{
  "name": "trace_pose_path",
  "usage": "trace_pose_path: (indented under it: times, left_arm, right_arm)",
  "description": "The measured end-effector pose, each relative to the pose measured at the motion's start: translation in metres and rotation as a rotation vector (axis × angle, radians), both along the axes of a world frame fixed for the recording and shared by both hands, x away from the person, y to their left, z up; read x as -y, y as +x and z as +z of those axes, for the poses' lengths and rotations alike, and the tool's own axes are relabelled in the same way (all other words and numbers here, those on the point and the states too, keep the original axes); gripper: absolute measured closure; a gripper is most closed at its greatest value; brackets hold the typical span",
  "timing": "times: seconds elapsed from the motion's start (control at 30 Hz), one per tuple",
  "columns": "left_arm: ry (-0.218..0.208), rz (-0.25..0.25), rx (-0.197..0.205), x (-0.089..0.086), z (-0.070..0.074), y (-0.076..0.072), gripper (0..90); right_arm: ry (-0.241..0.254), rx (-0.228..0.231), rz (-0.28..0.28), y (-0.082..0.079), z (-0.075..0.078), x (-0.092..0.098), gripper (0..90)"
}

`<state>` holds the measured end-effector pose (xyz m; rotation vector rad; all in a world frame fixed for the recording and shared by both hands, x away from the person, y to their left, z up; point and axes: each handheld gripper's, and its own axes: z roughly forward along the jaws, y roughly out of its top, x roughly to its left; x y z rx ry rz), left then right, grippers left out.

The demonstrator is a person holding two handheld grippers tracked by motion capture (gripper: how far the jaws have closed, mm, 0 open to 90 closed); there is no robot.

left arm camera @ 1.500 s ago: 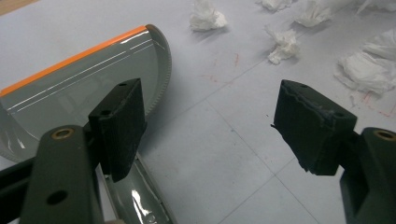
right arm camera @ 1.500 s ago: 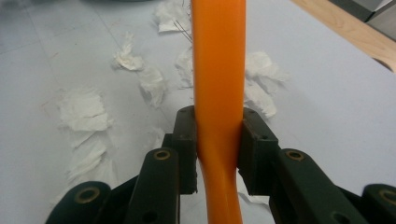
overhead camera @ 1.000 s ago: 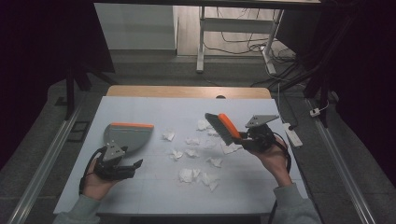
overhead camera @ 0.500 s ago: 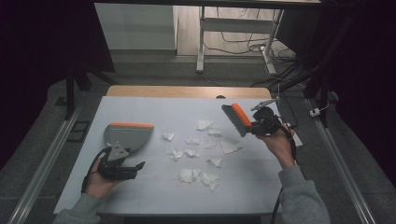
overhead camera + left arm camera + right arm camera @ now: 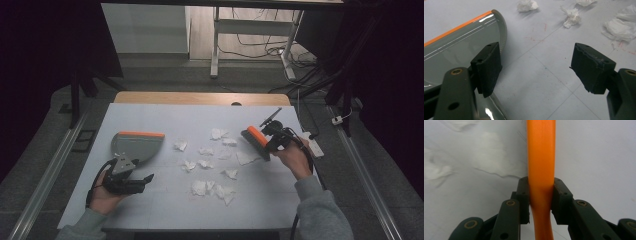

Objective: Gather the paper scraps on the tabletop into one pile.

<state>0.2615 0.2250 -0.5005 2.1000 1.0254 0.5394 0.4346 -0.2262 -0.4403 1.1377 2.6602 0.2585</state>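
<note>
A grey dustpan (image 5: 137, 146) with an orange lip lies at the left of the white table. My left gripper (image 5: 144, 180) sits just in front of it, open and holding nothing. In the left gripper view its left jaw hangs over the dustpan (image 5: 461, 47) and its right jaw over bare table, gripper (image 5: 540, 67). My right gripper (image 5: 268, 140) is shut on an orange-backed brush (image 5: 254, 139) at the right edge of the paper scraps (image 5: 207, 187). In the right gripper view the orange handle (image 5: 541, 157) is pinched between the jaws, gripper (image 5: 541, 197).
Several crumpled white paper scraps lie across the table's middle, from one wad (image 5: 180, 145) near the dustpan to a flat piece (image 5: 246, 158) under the brush. Wads (image 5: 572, 17) show ahead of the left gripper. Metal rails (image 5: 45, 170) flank the table.
The right gripper carried the brush up and to the right, then lowered it at the right side of the scraps. The left gripper has drawn back slightly from the dustpan.
</note>
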Motion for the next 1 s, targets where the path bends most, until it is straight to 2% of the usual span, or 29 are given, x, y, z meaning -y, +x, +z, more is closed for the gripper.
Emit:
trace_pose_path:
  times: [0.1,0.27,0.37,0.47,0.57,0.67,0.73,0.8,1.0]
  left_arm:
    - [-0.003,-0.001,0.007,0.0,0.002,-0.002,25.2]
    - [0.002,0.002,0.001,0.001,0.001,-0.001,25.2]
    - [0.009,0.003,-0.008,0.001,0.0,-0.001,25.3]
    - [0.004,0.003,-0.012,0.001,0.0,0.0,25.3]
    - [0.004,0.003,-0.011,0.001,0.0,0.002,25.3]
    - [0.006,0.004,-0.014,0.001,0.0,0.003,25.3]
    - [0.006,0.004,-0.017,0.001,-0.001,0.003,25.4]
    - [0.007,0.0,-0.02,0.002,-0.001,0.003,25.3]
    - [0.015,-0.006,-0.025,0.003,-0.003,0.004,25.3]
  right_arm:
    - [-0.004,0.005,0.046,-0.01,-0.003,-0.018,71.0]
    - [0.074,-0.013,0.12,-0.026,-0.003,-0.038,71.0]
    - [0.171,-0.043,0.167,-0.032,0.001,-0.041,71.0]
    - [0.205,0.038,0.18,-0.036,0.012,-0.037,71.0]
    - [0.26,0.087,0.157,-0.027,0.023,-0.025,70.9]
    - [0.228,0.165,0.126,-0.014,0.031,-0.02,70.9]
    - [0.235,0.191,0.119,-0.004,0.034,-0.021,71.0]
    - [0.227,0.19,0.116,0.01,0.033,-0.024,70.9]
    - [0.107,0.163,0.127,0.052,0.014,-0.043,70.9]
